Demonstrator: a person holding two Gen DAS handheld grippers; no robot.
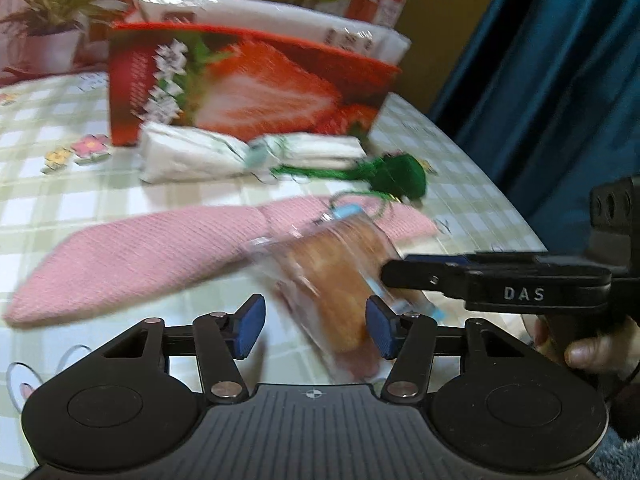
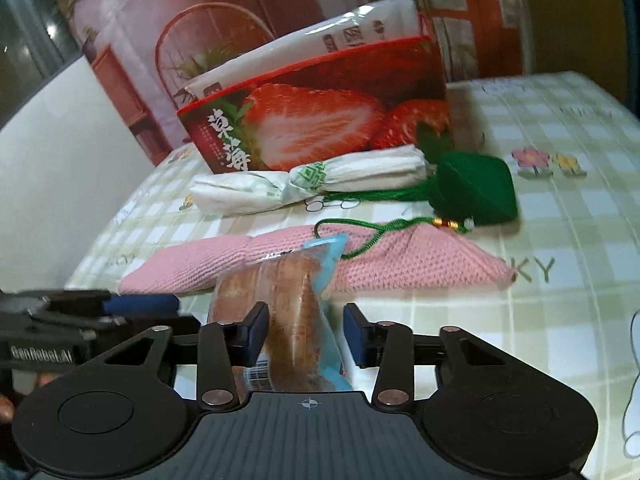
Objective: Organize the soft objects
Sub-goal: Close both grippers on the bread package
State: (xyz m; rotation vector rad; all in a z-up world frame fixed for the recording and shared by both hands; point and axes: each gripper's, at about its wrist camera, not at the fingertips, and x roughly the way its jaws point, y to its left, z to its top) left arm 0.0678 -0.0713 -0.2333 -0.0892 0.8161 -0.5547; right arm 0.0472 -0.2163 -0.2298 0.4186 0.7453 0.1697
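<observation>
A clear-wrapped bread packet [image 2: 288, 312] stands on edge, tilted, between the pads of my right gripper [image 2: 306, 334], which is shut on it. In the left wrist view the same packet [image 1: 336, 280] sits between the wide-apart pads of my left gripper [image 1: 316, 330]. Its right pad touches the wrapper and its left pad is clear of it. The right gripper's finger [image 1: 420, 276] reaches in from the right. Behind lie a pink knitted piece [image 2: 400, 260], a green tasselled pouch [image 2: 472, 188] and a white wrapped bundle [image 2: 320, 182].
A red strawberry box [image 2: 320, 120] holding a white plastic pack [image 2: 320, 44] stands at the back of the green-checked tablecloth [image 2: 560, 140]. A potted plant [image 1: 52, 40] is far left, a blue curtain [image 1: 540, 80] right. A person's hand [image 1: 588, 354] grips the right tool.
</observation>
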